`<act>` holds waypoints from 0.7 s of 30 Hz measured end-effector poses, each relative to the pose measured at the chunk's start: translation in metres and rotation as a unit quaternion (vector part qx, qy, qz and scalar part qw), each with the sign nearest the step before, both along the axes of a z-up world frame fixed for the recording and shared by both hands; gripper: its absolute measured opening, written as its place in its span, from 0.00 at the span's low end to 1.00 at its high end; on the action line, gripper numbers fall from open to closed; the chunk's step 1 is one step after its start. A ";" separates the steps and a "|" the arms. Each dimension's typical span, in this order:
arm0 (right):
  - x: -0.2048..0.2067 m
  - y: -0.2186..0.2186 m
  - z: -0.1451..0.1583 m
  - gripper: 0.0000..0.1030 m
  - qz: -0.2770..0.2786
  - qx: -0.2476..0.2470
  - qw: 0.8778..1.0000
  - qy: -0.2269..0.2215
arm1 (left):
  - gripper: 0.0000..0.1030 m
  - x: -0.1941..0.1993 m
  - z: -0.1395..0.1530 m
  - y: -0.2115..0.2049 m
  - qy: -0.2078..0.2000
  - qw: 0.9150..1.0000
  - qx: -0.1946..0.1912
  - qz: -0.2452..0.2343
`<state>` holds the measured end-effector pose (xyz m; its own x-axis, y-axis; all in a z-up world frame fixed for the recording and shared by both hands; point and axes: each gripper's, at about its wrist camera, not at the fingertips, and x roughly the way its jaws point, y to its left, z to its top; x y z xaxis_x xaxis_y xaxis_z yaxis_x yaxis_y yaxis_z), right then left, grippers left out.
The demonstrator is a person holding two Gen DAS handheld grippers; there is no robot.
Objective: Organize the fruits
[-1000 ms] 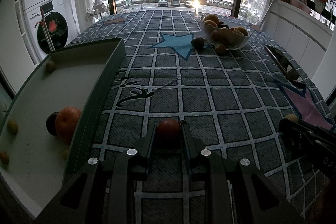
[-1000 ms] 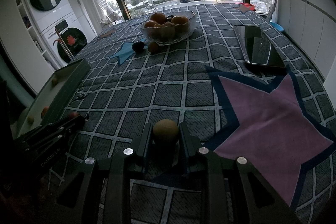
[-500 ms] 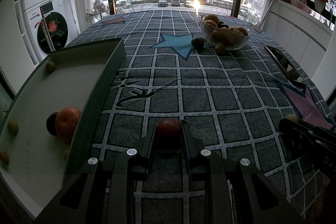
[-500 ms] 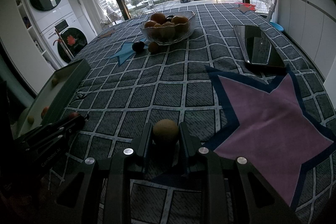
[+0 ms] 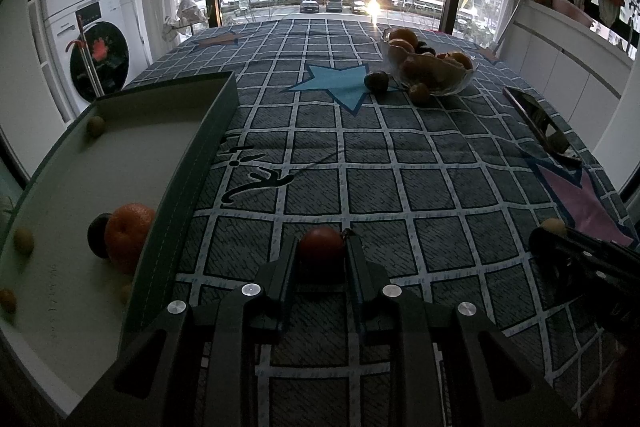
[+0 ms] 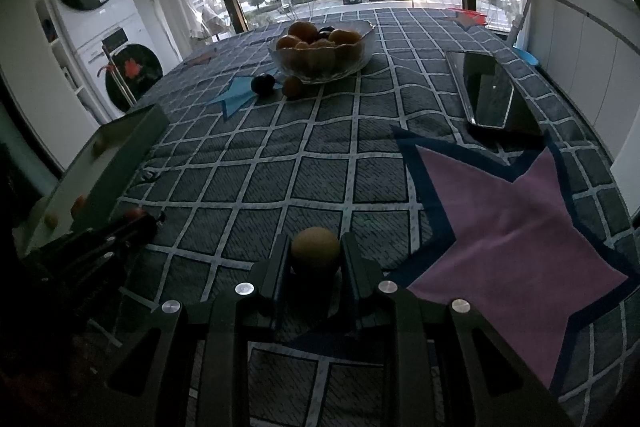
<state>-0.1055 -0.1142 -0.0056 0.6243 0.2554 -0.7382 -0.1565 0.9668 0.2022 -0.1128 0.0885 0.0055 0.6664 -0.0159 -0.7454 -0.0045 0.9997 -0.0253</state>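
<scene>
My left gripper is shut on a small red fruit, held above the checked tablecloth just right of the green-walled tray. In that tray lie an orange, a dark plum and several small yellowish fruits. A round tan fruit sits pressed between the fingers of my right gripper, beside the pink star patch. Each gripper shows in the other's view: the right gripper at the right edge, the left gripper at the lower left. A glass fruit bowl stands far back.
A dark plum and a small brown fruit lie on the cloth in front of the glass bowl. A dark tablet rests at the right. Washing machines stand left of the table, windows behind it.
</scene>
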 end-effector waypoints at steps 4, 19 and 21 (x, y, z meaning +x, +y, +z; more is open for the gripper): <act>0.000 0.001 0.002 0.27 0.003 -0.007 1.000 0.013 | 0.24 0.000 0.000 0.000 0.000 1.000 -0.002 0.000; 0.001 0.001 0.030 0.27 0.007 0.025 0.999 0.046 | 0.24 -0.018 0.035 0.027 -0.011 0.998 -0.063 -0.004; 0.004 0.016 0.034 0.27 0.025 0.025 0.998 0.049 | 0.24 -0.019 0.041 0.039 -0.013 0.998 -0.063 0.007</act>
<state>-0.1019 -0.0982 0.0280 0.5354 0.3221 -0.7808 -0.1816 0.9467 0.2661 -0.1321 0.1277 0.0463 0.6866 -0.0991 -0.7203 -0.0156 0.9884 -0.1508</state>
